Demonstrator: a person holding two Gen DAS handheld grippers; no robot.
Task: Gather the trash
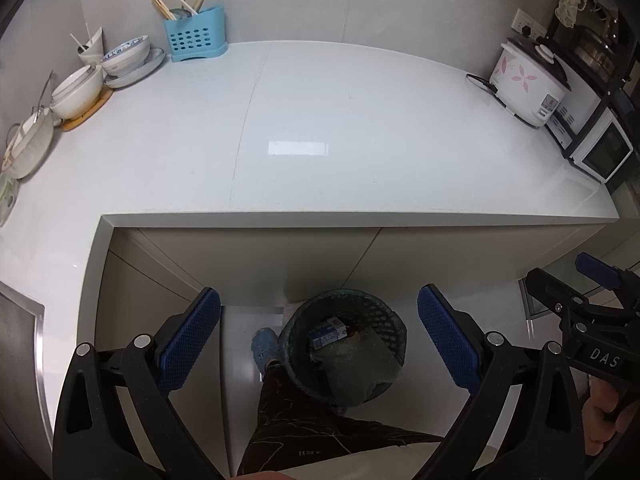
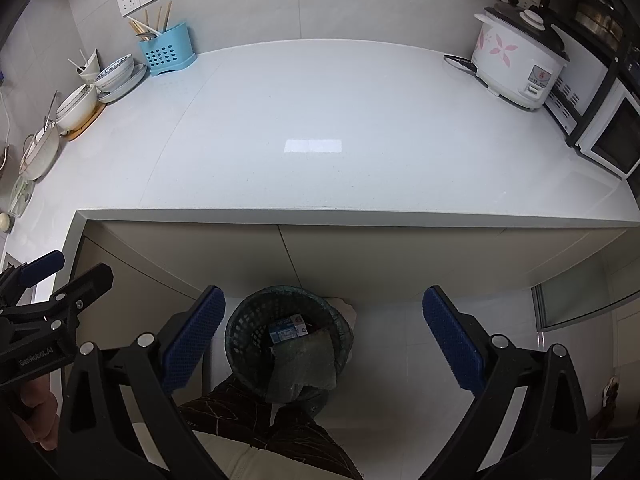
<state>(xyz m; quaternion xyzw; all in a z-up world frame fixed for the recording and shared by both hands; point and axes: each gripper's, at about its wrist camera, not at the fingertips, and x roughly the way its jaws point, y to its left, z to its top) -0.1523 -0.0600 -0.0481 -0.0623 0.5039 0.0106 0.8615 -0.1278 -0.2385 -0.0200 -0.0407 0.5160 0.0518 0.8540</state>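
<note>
A dark green mesh waste basket [image 1: 390, 320] stands on the floor below the counter edge; it also shows in the right wrist view [image 2: 244, 320]. Inside lie a blue and white carton [image 1: 327, 332] and a grey-green sponge-like pad [image 1: 356, 364], both also in the right wrist view: the carton [image 2: 287, 329] and the pad [image 2: 306, 364]. My left gripper [image 1: 318, 340] is open and empty above the basket. My right gripper [image 2: 324, 338] is open and empty above it too. Each gripper's black body shows at the edge of the other's view.
The white countertop [image 1: 320, 128] carries stacked bowls and plates [image 1: 120, 60] and a blue utensil holder [image 1: 196, 36] at the back left, a flowered rice cooker [image 1: 528, 80] and a microwave [image 1: 600, 152] at the right. The person's leg and blue shoe [image 1: 264, 346] are beside the basket.
</note>
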